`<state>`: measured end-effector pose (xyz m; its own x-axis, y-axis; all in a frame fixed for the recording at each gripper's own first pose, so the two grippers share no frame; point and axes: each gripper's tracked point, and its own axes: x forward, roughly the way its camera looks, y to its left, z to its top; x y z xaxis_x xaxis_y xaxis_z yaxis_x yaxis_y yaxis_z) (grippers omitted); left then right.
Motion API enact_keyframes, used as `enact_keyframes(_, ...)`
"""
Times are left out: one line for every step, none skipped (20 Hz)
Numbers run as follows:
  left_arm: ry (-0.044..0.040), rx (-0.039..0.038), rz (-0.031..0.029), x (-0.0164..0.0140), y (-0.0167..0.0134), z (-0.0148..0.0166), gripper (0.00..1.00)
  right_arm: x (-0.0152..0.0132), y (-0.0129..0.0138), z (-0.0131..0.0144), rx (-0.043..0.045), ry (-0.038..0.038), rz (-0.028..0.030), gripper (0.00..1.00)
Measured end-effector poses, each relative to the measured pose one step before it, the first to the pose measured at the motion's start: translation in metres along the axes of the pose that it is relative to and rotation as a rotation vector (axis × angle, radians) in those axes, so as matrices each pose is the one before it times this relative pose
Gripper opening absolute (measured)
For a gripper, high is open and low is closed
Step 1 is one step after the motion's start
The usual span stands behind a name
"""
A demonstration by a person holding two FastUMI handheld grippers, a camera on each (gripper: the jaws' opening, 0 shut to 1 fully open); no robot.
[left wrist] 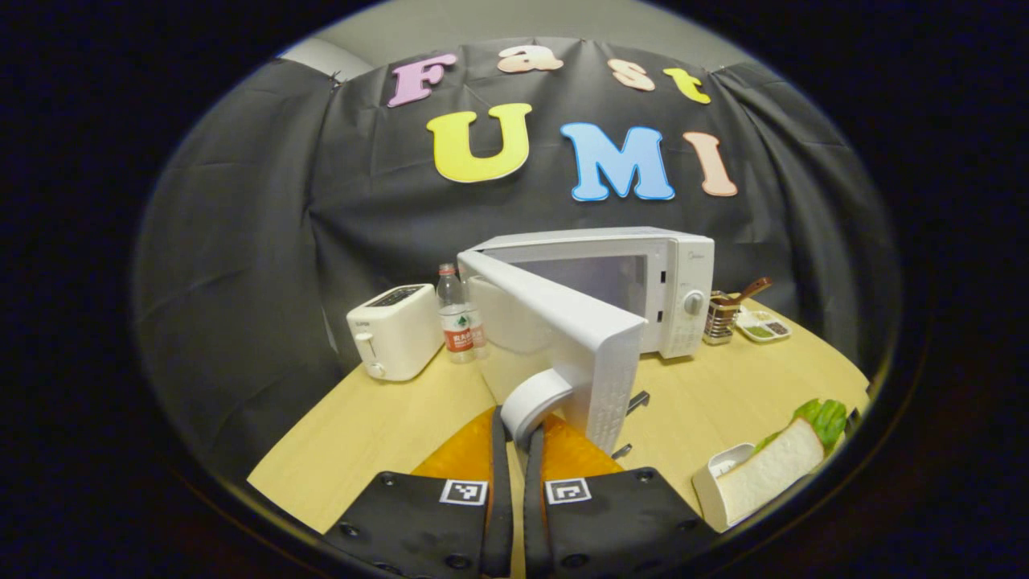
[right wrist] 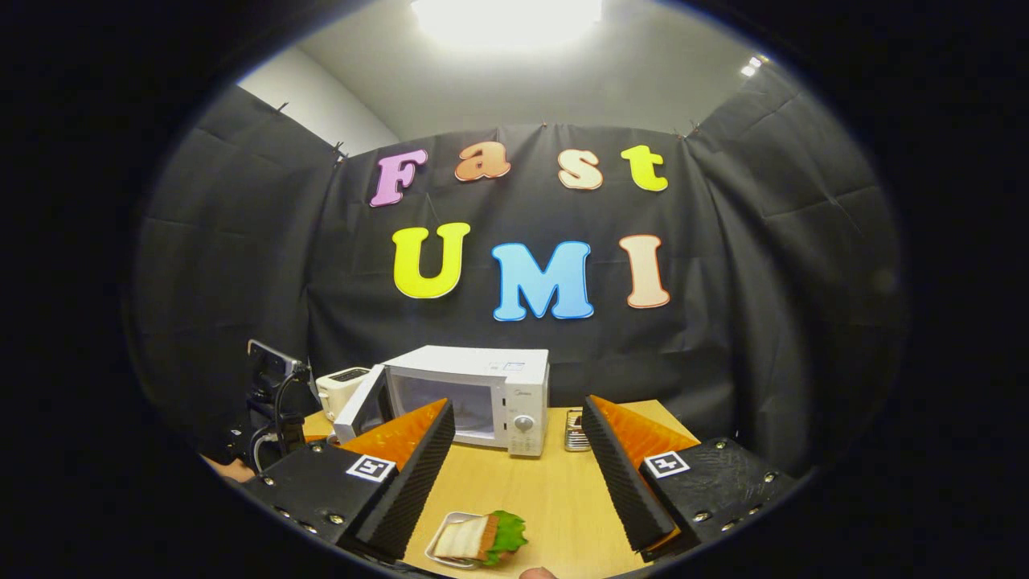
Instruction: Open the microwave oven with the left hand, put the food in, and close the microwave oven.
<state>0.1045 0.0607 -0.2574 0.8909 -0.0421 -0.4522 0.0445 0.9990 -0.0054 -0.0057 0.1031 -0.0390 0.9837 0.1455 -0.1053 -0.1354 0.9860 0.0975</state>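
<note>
Left hand-held gripper is pinching the white round handle of the white microwave oven, door half-open; slip risks it swinging shut. Right hand-held gripper is hovering open above the sandwich in the small white tray on the near bench.

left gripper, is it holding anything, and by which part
The left gripper is shut on the white microwave door's round handle. The right gripper is open, holding nothing.

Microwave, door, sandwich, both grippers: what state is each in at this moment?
Microwave: open, cavity looks empty.
Microwave door: swung partly open.
Door handle: clamped between the left gripper's fingers.
Left gripper: shut on the door handle.
Right gripper: open, holding nothing.
Sandwich: on its tray on the table, not yet in.
</note>
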Motion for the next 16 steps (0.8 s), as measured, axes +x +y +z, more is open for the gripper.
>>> enact_keyframes(0.007,-0.00168,-0.00931,-0.0013,0.00795,-0.00221,0.12,0.00207,0.0093,-0.00186,-0.00811,0.00446,-0.00248,0.96)
enact_keyframes(0.00328,-0.00276,-0.01109,-0.0024,0.00853,-0.0024,0.12,0.00138,0.01117,-0.00357,-0.00425,0.00712,-0.00113,0.96)
enact_keyframes(-0.00173,0.00177,-0.01014,-0.0004,0.00742,0.00012,0.12,0.00146,0.0092,-0.00108,0.00235,0.00397,0.00148,0.96)
enact_keyframes(-0.00431,0.00887,-0.00657,-0.00131,0.00866,-0.0014,0.12,0.00206,0.01033,-0.00132,0.00511,0.00261,0.00023,0.96)
enact_keyframes(-0.00324,0.0092,-0.00204,0.00013,0.00973,-0.00028,0.13,0.00242,0.00859,-0.00068,0.00474,0.00328,0.00032,0.96)
enact_keyframes(-0.00363,0.00147,-0.00651,-0.00128,0.00915,-0.00139,0.12,0.00223,0.00927,-0.00111,0.00293,0.00164,-0.00037,0.96)
enact_keyframes(-0.00365,-0.0054,-0.01464,-0.00027,0.00615,0.00028,0.12,0.00203,0.00772,-0.00015,-0.00046,-0.00041,-0.0019,0.96)
enact_keyframes(-0.00134,-0.00019,-0.0108,-0.00074,0.00688,-0.00296,0.12,0.00199,0.00737,-0.00068,-0.00151,-0.00175,-0.00416,0.96)
enact_keyframes(-0.0013,0.00276,-0.01164,-0.00003,0.00503,0.00019,0.12,0.00181,0.00597,0.00005,-0.00006,-0.00211,-0.00446,0.96)
enact_keyframes(-0.00312,0.00336,-0.01082,-0.00191,0.00506,-0.00161,0.12,0.00142,0.00571,-0.00057,0.00141,-0.00199,-0.00443,0.96)
enact_keyframes(-0.00276,-0.00016,-0.00933,0.00003,0.00422,-0.0007,0.12,0.00102,0.00553,-0.00018,0.00132,0.00003,-0.00312,0.96)
enact_keyframes(-0.00389,-0.00199,-0.0076,0.00007,0.00372,0.00031,0.12,0.0004,0.00546,-0.0014,0.00164,0.00183,-0.00263,0.96)
enact_keyframes(-0.00317,0.00035,-0.00601,0.00073,0.00416,0.00071,0.12,0.00141,0.00409,-0.00048,0.00238,0.0013,-0.00225,0.96)
enact_keyframes(-0.00002,0.00239,-0.00524,-0.00049,0.00274,-0.00115,0.12,0.00113,0.00325,0.00018,0.00176,0.00117,-0.00139,0.96)
enact_keyframes(-0.00085,-0.00145,-0.00343,-0.00099,0.00358,-0.00034,0.13,0.0016,0.00254,-0.00007,-0.00014,0.00214,-0.00325,0.96)
enact_keyframes(0.00251,-0.00683,-0.00139,0.00049,0.0043,-0.00076,0.13,0.00024,0.00192,-0.00086,0.00032,0.00238,-0.00038,0.96)
